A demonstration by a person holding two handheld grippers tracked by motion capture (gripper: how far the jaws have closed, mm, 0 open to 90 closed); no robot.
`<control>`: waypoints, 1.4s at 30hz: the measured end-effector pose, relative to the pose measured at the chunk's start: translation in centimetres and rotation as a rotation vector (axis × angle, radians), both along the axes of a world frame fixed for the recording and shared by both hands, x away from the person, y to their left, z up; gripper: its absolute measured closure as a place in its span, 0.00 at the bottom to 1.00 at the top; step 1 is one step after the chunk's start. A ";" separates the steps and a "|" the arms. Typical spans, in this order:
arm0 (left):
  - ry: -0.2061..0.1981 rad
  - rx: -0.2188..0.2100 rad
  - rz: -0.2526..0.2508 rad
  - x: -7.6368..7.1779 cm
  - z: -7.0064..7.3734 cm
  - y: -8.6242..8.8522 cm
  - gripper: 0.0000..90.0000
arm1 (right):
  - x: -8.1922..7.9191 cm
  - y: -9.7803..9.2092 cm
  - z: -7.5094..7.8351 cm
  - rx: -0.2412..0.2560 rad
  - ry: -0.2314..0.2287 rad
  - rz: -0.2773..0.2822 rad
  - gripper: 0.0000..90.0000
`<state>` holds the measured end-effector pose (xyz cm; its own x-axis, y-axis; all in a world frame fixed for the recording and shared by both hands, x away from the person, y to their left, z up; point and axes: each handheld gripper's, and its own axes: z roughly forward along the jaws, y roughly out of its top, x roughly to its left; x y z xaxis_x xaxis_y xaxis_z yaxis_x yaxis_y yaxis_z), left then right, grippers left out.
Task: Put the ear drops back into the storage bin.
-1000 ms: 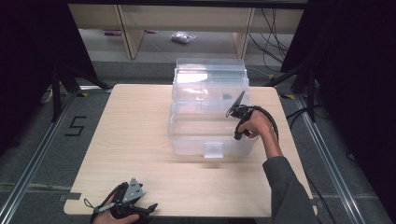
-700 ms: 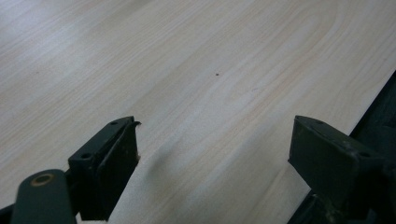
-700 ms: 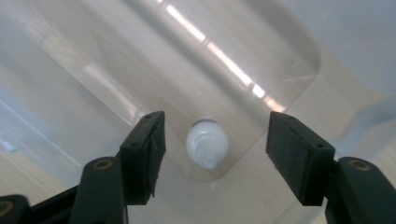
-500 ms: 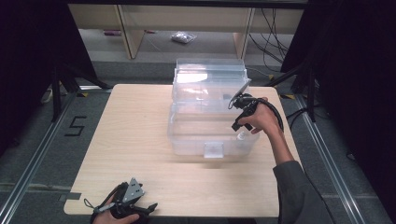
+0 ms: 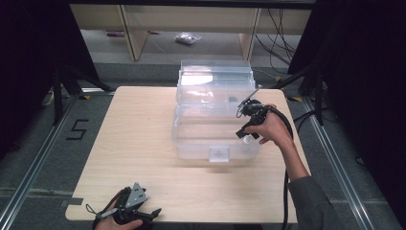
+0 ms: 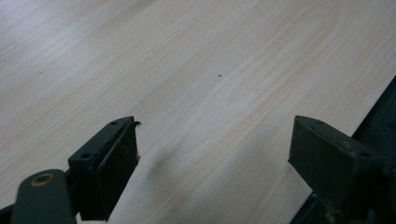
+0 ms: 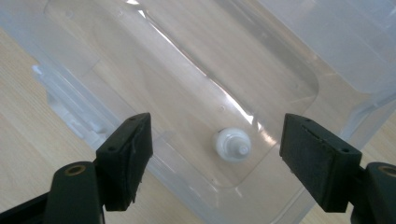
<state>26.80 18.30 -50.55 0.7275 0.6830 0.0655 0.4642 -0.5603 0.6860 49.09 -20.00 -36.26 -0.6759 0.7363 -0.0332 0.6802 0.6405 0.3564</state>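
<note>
A clear plastic bin (image 5: 215,112) stands open on the wooden table, its lid raised at the back. A small white bottle (image 7: 232,145) stands on the bin's floor near the front right corner, also seen as a white bottle (image 5: 246,140) from above. My right gripper (image 5: 246,133) hovers over that corner, jaws pointing down; in its own view the right gripper (image 7: 215,156) is open with the bottle below the gap, apart from both pads. My left gripper (image 5: 143,215) rests at the table's front left edge; the left gripper (image 6: 212,161) is open over bare wood.
The table (image 5: 139,143) has free wood left of the bin and along the front. A clear latch tab (image 5: 219,154) sticks out from the bin's front wall. Behind the table stand wooden shelves (image 5: 191,28) with a small bag on the floor. Black cables trail at right.
My right gripper has shifted from the bin's right rim forward and down over the front right corner. The left gripper has stayed put.
</note>
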 end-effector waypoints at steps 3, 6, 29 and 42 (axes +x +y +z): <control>0.000 0.002 -0.001 0.0 0.0 0.0 0.17 | -0.5 0.1 0.0 0.005 0.002 -0.019 0.28; 0.000 0.000 0.000 0.0 0.0 0.0 0.17 | -0.8 -0.1 0.1 0.026 -0.025 0.000 0.28; 0.010 0.030 -0.024 0.1 0.1 0.2 0.17 | -4.8 0.1 0.1 0.075 -0.070 0.030 0.26; 0.011 0.031 -0.027 0.1 0.1 0.2 0.17 | -6.2 0.0 -0.6 0.108 -0.073 0.023 0.26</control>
<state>26.85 18.46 -50.46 0.7466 0.6606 0.0788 0.4557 -0.5940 0.6629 42.88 -20.04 -36.81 -0.6915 0.7224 -0.0038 0.6356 0.6108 0.4722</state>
